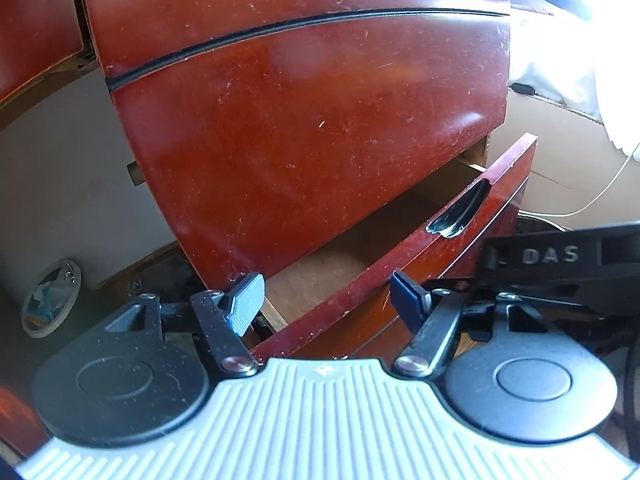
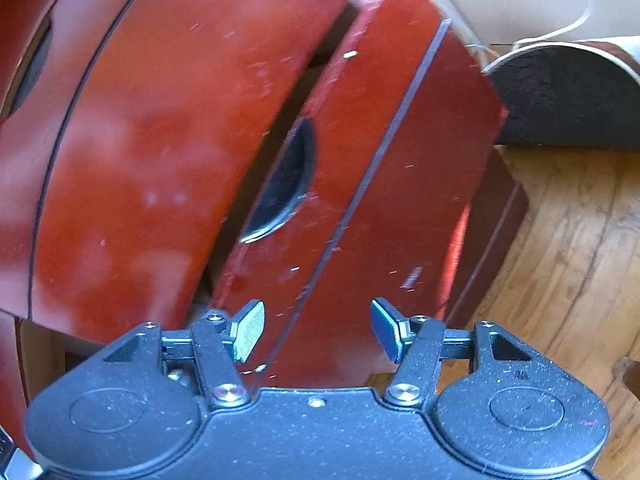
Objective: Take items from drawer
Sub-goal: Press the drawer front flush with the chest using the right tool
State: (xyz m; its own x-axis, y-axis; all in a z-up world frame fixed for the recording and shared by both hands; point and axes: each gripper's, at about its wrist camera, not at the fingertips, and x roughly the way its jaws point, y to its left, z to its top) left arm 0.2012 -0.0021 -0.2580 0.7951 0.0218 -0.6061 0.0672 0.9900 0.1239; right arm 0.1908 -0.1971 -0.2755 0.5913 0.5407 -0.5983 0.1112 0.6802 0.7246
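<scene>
A: Where is the drawer [image 1: 404, 256] sitting?

B: It is standing partly pulled out of the red-brown cabinet [image 1: 304, 120], its front tilting away from the panel above. Bare wood is showing inside; I cannot tell what is lying in there.

A: And the left hand-held gripper [image 1: 326, 306]?

B: It is hovering over the drawer's front edge, jaws spread wide, holding nothing.

A: The right one?

B: The right hand-held gripper [image 2: 318, 330] is facing the drawer front below its dark handle recess [image 2: 286, 184], jaws also gaping wide, gripping nothing. Wooden floor [image 2: 560, 260] is showing alongside.
</scene>
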